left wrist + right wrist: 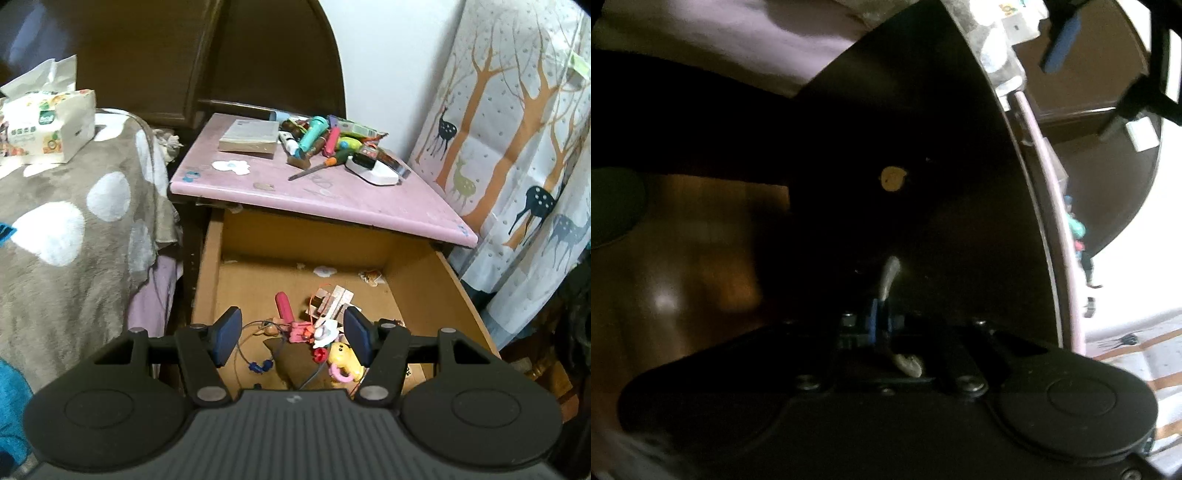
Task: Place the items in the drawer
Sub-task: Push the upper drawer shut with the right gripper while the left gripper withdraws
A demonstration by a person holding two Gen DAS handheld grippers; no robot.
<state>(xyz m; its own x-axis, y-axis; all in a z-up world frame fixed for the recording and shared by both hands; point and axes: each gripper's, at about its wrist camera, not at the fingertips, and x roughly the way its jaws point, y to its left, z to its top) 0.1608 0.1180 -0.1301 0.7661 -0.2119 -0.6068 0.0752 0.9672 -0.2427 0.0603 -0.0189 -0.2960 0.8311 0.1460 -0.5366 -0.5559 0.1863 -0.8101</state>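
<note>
The brown drawer [209, 273] stands pulled out under the pink tabletop [332, 201]. Inside it lie a pink tube [285, 308], wooden clips [334, 298], a yellow toy [344, 357] and a blue-beaded cord [260, 365]. My left gripper [291, 326] hangs open over the drawer's near end, nothing between its blue pads [226, 334]. On the tabletop sits a pile of pens and toys [325, 138], an orange-handled screwdriver [317, 168], a notepad [249, 136] and a white device [376, 172]. In the right wrist view my right gripper [881, 319] is shut on the pale drawer handle [889, 275] of the dark drawer front [960, 192].
A bed with a spotted grey blanket [74, 229] and a tissue pack [44, 127] lies left of the drawer. A deer-print curtain [517, 155] hangs to the right. A dark headboard [258, 55] rises behind. A yellow sticker [893, 178] marks the drawer front.
</note>
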